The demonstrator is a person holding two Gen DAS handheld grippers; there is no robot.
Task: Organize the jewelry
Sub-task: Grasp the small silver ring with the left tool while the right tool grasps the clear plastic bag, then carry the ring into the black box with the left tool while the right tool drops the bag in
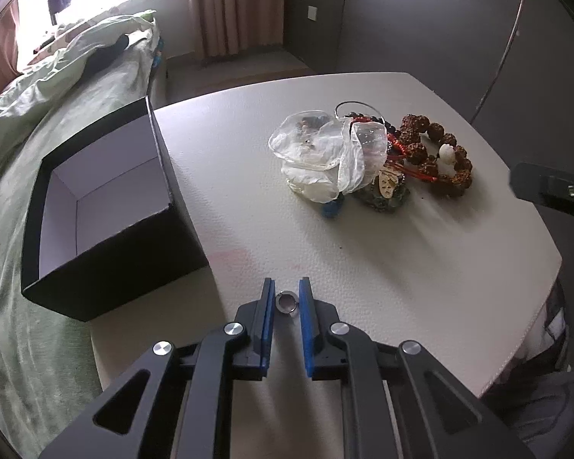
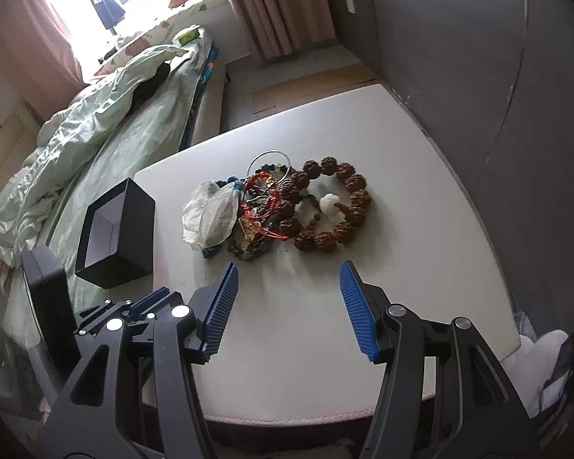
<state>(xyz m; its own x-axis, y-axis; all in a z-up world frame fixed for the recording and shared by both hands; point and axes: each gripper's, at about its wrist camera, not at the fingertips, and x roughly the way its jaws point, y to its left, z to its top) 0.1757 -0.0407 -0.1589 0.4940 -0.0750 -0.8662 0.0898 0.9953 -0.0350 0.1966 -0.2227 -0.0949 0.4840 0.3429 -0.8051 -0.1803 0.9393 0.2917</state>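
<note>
A small silver ring (image 1: 286, 302) sits between the blue pads of my left gripper (image 1: 287, 291), whose jaws stand narrow around it, low over the white table (image 1: 401, 267). An open, empty black box (image 1: 95, 206) stands at the table's left edge; it also shows in the right wrist view (image 2: 114, 229). A jewelry pile lies mid-table: a brown bead bracelet (image 2: 333, 206), red cord pieces (image 2: 260, 199), a thin metal bangle (image 2: 268, 164) and a clear plastic bag (image 2: 210, 214). My right gripper (image 2: 287, 287) is open and empty, hovering in front of the pile.
A bed with a green quilt (image 2: 107, 126) runs along the table's left side. A dark wall (image 2: 478, 57) stands behind and to the right. Curtains and a bright window are at the back. The table's front edge (image 2: 287, 417) is close below my right gripper.
</note>
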